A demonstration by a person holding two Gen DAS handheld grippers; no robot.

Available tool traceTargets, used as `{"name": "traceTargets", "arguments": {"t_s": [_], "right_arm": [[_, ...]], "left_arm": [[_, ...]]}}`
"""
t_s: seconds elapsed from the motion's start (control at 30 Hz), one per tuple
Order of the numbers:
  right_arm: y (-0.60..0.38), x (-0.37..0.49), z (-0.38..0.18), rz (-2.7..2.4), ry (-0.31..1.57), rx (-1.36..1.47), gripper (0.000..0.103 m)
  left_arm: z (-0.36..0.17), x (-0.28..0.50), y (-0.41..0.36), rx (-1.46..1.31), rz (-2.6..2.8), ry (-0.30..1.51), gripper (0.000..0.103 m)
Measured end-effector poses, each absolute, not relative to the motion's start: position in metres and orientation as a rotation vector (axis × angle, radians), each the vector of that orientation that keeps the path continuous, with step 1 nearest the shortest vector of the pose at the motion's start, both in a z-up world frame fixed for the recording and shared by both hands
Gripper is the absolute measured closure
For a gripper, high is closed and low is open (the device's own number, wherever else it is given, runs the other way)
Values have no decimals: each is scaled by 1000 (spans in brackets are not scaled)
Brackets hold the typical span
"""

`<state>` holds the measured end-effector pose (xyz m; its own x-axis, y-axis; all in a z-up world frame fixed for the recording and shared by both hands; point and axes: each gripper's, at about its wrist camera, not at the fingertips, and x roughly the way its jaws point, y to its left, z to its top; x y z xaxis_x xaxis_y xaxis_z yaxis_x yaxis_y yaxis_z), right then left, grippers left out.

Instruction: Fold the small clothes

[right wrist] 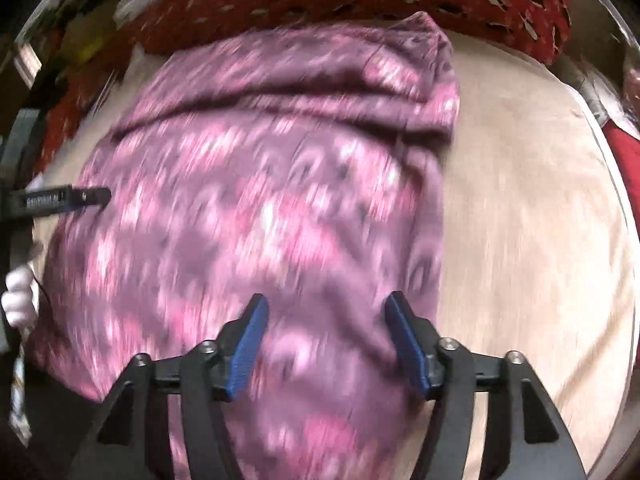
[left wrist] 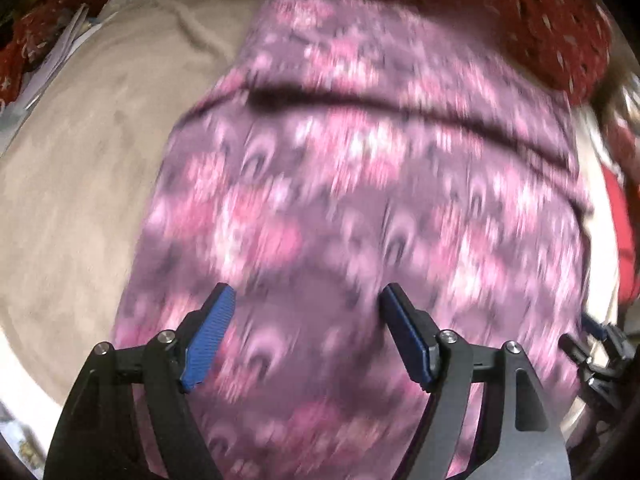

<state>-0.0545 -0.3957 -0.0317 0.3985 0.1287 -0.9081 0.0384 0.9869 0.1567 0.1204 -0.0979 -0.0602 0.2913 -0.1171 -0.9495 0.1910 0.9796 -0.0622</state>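
Nearest us, the purple-pink patterned garment lay spread over the beige cover, presumably flattened for folding, one crease crossing its far half. We held the left gripper and right gripper above its near part, jaws wide apart, gripping nothing; contact unclear through blur.

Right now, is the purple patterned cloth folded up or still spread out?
Mostly spread: the purple patterned cloth lies wide across the beige surface, rumpled with one crease across it. Blur hides any neat fold.
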Motion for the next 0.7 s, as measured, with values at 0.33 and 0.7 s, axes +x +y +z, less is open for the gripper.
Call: {"name": "traceTargets", "arguments": {"t_s": [0.33,0.7], "right_arm": [[-385,-151,-10,39,1095,281,30],[-424,-226,-45,38,1076,652,28]], "left_arm": [[-49,57,-7,-46,-236,1314,27],[-92,14,52,-295,-363,1521,28]]}}
